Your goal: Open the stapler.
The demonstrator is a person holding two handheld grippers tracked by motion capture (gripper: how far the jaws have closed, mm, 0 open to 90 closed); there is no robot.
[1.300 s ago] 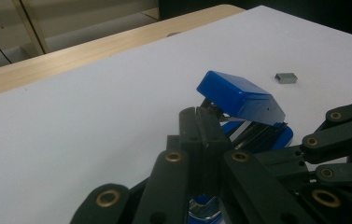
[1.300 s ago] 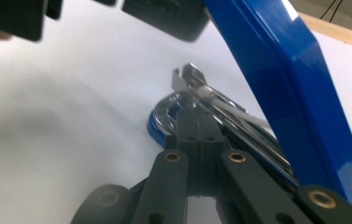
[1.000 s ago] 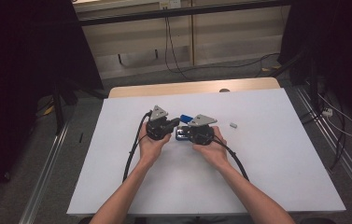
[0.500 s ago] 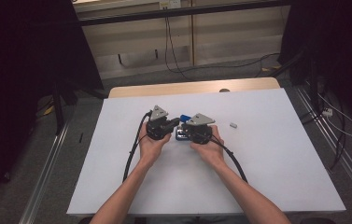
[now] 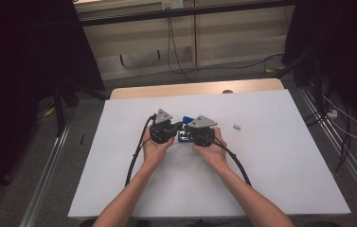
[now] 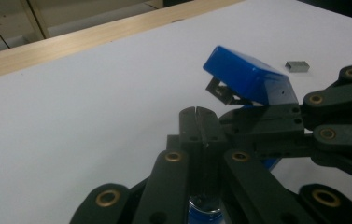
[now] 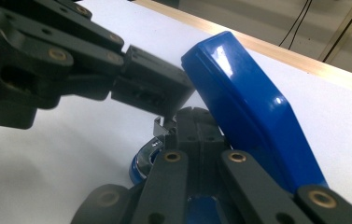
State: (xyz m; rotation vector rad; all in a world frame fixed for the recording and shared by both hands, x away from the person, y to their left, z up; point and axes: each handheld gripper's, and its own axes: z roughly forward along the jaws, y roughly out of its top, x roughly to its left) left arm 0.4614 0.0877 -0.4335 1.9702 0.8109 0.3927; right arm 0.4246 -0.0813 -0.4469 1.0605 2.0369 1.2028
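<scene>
Both pairs of jaws are closed tight, tips meeting at a blue stapler.

Just past the left gripper (image 6: 200,122), the blue stapler (image 6: 248,79) has its shiny lid tipped up, with silver metal showing under it. By the right gripper (image 7: 193,122) the lid leans up on one side, and it is hard to tell if either one pinches it. One small grey block of staples (image 6: 297,66) lies farther off on the white table (image 5: 280,161).

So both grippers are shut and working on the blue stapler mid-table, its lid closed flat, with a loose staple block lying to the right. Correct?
Not quite: the blue stapler's lid is hinged up and open, as the left gripper view shows. The rest stands: the left gripper and right gripper are shut at the stapler, and the staple block lies to the right.
</scene>
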